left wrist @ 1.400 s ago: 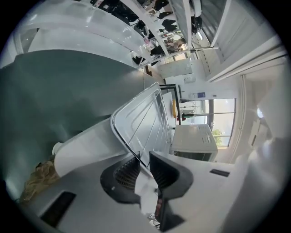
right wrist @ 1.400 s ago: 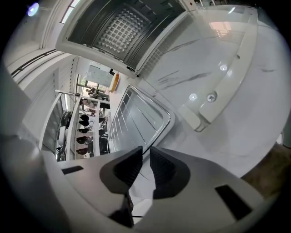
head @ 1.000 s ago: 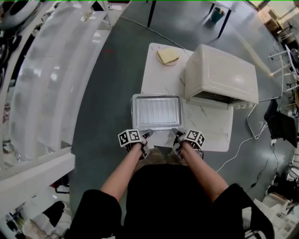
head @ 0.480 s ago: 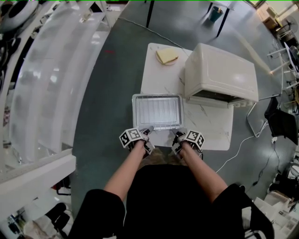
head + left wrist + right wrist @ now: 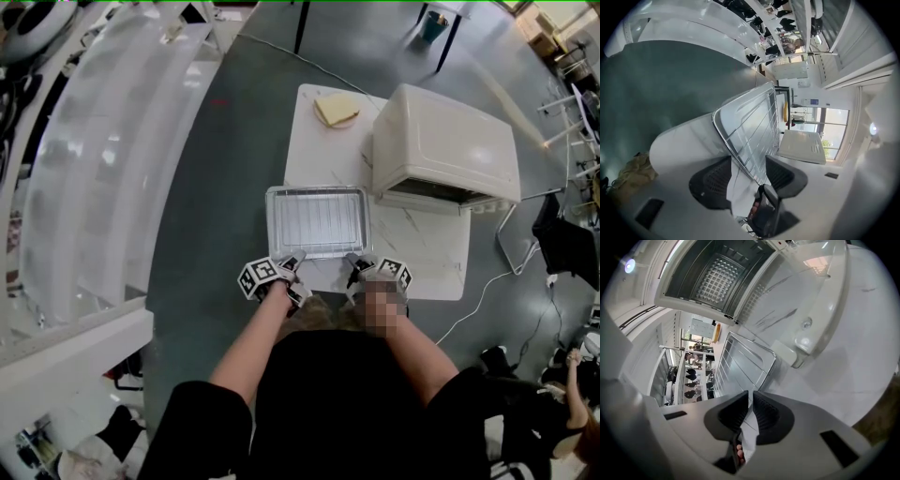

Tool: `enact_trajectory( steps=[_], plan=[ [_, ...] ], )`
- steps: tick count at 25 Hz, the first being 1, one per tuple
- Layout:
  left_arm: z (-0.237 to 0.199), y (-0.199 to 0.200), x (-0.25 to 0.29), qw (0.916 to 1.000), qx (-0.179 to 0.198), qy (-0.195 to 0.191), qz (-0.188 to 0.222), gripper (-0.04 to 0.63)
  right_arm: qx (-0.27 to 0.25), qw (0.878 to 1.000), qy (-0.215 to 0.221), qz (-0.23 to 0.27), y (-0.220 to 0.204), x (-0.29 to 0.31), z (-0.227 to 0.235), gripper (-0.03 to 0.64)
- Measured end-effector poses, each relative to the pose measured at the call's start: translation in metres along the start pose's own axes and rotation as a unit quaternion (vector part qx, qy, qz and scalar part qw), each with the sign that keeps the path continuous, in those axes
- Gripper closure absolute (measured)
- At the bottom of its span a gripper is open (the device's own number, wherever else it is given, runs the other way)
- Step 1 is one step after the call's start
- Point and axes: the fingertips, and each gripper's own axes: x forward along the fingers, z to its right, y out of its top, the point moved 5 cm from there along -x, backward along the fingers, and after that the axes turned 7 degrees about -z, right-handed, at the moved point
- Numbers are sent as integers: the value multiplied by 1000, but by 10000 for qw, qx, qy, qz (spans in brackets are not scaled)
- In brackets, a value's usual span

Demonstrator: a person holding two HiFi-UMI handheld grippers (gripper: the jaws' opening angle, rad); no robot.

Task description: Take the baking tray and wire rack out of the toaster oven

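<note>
On the surface point(image 5: 422, 258): the baking tray point(image 5: 270, 225) lies flat near the front edge, with the wire rack point(image 5: 317, 223) inside it. Both are already out of the toaster oven point(image 5: 445, 141), which stands just beside, at the right.
Left fingers: the left gripper point(image 5: 749, 165) has its fingers point(image 5: 712, 183) spread wide, and they have just been opening. The tray's near rim passes between them, but no pad presses on it.
Right fingers: the right gripper point(image 5: 751, 397) has its fingers point(image 5: 768, 416) nearly together, and they have just been closing. They seem to pinch the near rim at the right corner.
Step in hand: probably setting the tray down and letting it go.
How to do it well: draw the left gripper straight back along its own line, so that neither finger hooks the rim. Hold the right corner low and level until the tray rests fully, then open and withdraw in the same way.
Risk: a one-sided lift could tilt the tray and make the rack slide. A pull toward the body could bring the tray over the front edge.
</note>
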Motion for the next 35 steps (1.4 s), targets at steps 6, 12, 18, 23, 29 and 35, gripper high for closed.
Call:
enact_trajectory(
  steps=[6,12,18,23,29,35],
  plan=[
    [16,-21,-14,9994,194,-228,-147,371,-172,9998,101,-77,-8,-5,-5,566],
    [39,-69,-34,9902,1211,-419,-565,371,-1270,9911,408,44,-28,-59,-36,566],
    [94,-125,-70,9497,2834,-1327,-95,429,-3230,9376,831,981,-23,-170,-77,588],
    [151,-201,-99,8609,4818,-1331,948,554,-4573,8691,640,1774,3,-280,-84,590],
    [178,-320,-103,7468,6316,-702,1960,575,-5474,8063,368,2210,5,-400,-32,594],
    [166,-427,-106,7163,6433,-526,2652,575,-5629,8013,350,1996,-1,-470,60,594]
  ],
)
